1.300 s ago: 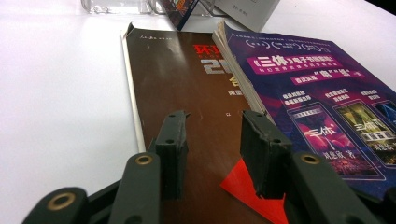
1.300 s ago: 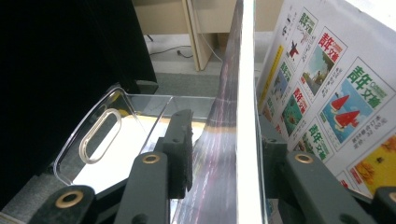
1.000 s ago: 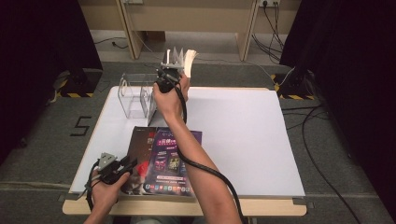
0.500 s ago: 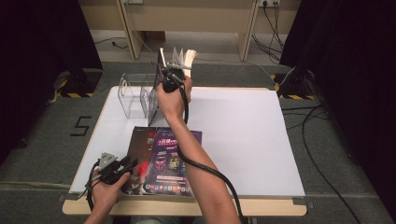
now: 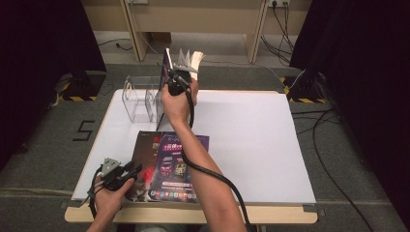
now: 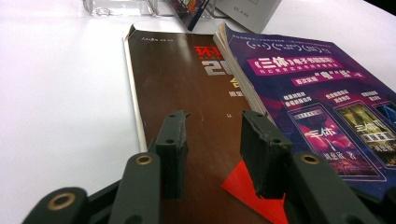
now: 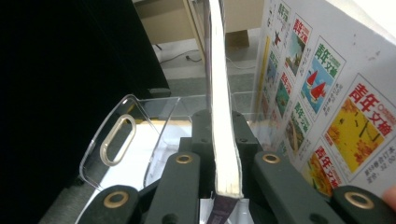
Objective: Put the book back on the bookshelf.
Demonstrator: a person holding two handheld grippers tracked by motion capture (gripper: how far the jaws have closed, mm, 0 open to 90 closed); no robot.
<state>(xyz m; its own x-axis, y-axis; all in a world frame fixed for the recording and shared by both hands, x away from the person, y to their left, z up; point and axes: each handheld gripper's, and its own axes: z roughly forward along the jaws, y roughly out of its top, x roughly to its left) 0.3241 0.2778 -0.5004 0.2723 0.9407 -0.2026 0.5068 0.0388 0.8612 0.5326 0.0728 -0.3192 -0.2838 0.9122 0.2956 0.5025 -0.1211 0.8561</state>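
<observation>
Bright table — dark, soft surroundings

This is looking like a lab or test room set up for filming. A plain white tabletop (image 5: 241,140) is standing on grey carpet (image 5: 48,145). Black curtains (image 5: 43,43) are hanging on both sides. Cables (image 5: 333,145) are lying across the floor and running to wall plugs (image 5: 275,3). Yellow-and-black tape (image 5: 72,98) is marking the floor, and a number 5 (image 5: 83,130) is stuck on it.
</observation>
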